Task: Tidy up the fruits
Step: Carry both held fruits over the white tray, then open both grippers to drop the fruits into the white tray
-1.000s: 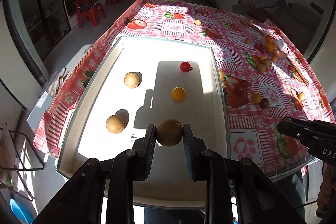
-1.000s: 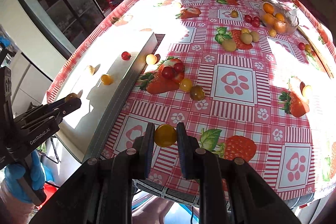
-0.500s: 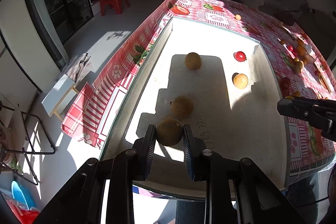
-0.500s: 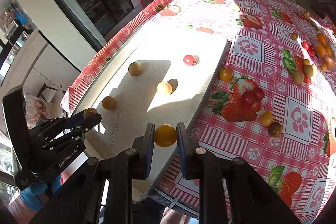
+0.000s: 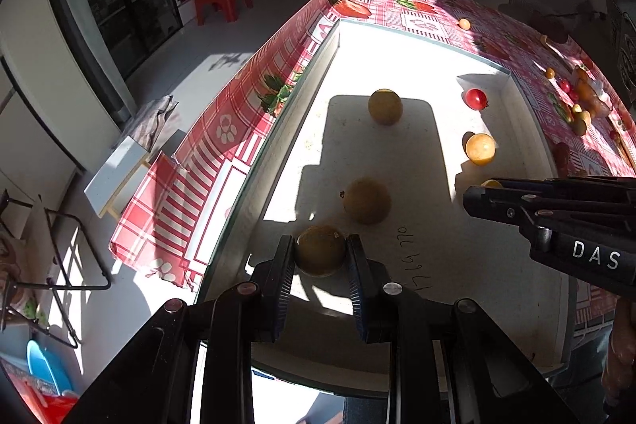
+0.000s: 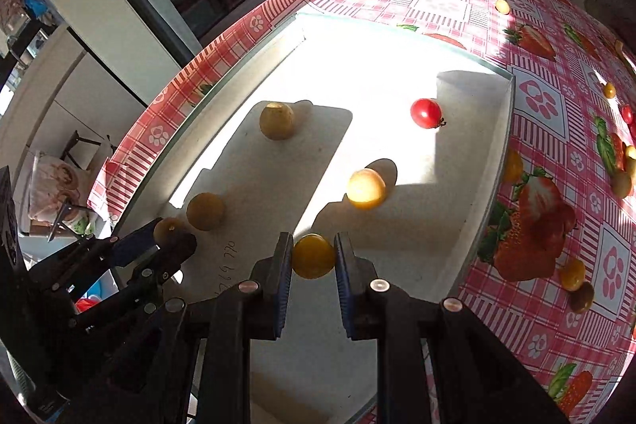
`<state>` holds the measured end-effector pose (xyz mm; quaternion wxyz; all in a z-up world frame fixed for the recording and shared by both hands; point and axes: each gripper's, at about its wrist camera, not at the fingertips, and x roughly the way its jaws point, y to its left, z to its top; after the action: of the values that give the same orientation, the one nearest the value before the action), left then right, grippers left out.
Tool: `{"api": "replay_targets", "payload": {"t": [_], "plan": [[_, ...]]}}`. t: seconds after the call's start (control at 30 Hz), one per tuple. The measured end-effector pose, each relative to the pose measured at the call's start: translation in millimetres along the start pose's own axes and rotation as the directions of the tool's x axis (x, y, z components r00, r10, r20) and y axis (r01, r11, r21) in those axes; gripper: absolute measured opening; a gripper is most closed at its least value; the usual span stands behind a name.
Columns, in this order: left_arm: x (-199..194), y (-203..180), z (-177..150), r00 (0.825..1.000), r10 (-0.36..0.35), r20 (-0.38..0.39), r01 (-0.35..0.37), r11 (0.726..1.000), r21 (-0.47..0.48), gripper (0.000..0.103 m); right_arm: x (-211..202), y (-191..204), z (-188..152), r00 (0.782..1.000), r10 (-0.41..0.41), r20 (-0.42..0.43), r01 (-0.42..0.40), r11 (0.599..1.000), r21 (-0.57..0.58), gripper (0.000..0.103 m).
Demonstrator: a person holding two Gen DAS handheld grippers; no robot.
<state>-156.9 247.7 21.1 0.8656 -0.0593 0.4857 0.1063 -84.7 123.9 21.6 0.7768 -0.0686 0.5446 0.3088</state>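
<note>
Currently carrying two fruits over the white tray (image 5: 516, 98), one per tool, presumably to add each to its own kind. Left tool (image 5: 321, 257) clenching a dull brown round fruit (image 5: 320, 254) between both pads, hanging low over the tray's near left part, just beside a second brown fruit (image 5: 366, 200), with a third (image 5: 384, 106) lying farther back; apparently lining up the brown ones along the left side. Right tool (image 6: 313, 258) gripping a yellow cherry tomato (image 6: 313, 255), pads pressing on both flanks, pointing steeply down over the tray's near middle, close to a pale orange fruit (image 6: 365, 188) and with a red cherry tomato (image 6: 426, 112) beyond; likely grouping the brighter fruits toward the right. Gripping at the widest part, probably keeping such round, rolling things from slipping. Leaving many more fruits scattered on the strawberry-print cloth (image 6: 556, 98) covering the worktop, so sorting looking far from finished.
</note>
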Motion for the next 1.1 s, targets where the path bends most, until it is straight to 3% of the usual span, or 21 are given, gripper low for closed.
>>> {"api": "replay_targets", "payload": {"t": [0.27,0.33,0.47,0.73,0.8,0.83,0.9,1.1], "plan": [[0,-7,-1,1.0,0.029,0.012,-0.029,0.999,0.038,0.028,5,5,1,1.0,-0.022,-0.002,0.022,0.999,-0.029,0.024],[0,-8,0,1.0,0.027,0.008,-0.027,0.999,0.037,0.028,4,3,4,1.0,-0.007,-0.008,0.007,1.0,-0.016,0.03],[1,-8,1,1.0,0.025,0.005,-0.026,0.999,0.036,0.028,-10,0,6,0.999,-0.003,0.038,0.003,1.0,0.004,0.067],[1,-14,1,1.0,0.026,0.003,-0.026,0.998,0.05,0.028,-41,-12,5,0.993,-0.001,0.117,-0.004,0.999,0.04,0.079],[0,-14,1,1.0,0.022,0.006,-0.023,0.999,0.048,0.055,-49,-17,3,0.991,-0.009,0.136,0.003,0.999,0.047,0.079],[-3,-14,1,0.999,0.023,0.032,-0.024,0.999,0.041,0.085,-54,-20,1,0.989,-0.015,0.145,0.008,0.999,0.053,0.08],[-12,-15,0,0.995,0.013,0.095,-0.018,0.999,0.043,0.087,-61,-27,-2,0.987,-0.025,0.158,0.015,0.998,0.063,0.08],[-17,-23,3,0.997,0.011,0.076,-0.017,0.997,0.073,0.087,-75,-52,-15,0.984,-0.057,0.168,0.038,0.993,0.114,0.08]]}}
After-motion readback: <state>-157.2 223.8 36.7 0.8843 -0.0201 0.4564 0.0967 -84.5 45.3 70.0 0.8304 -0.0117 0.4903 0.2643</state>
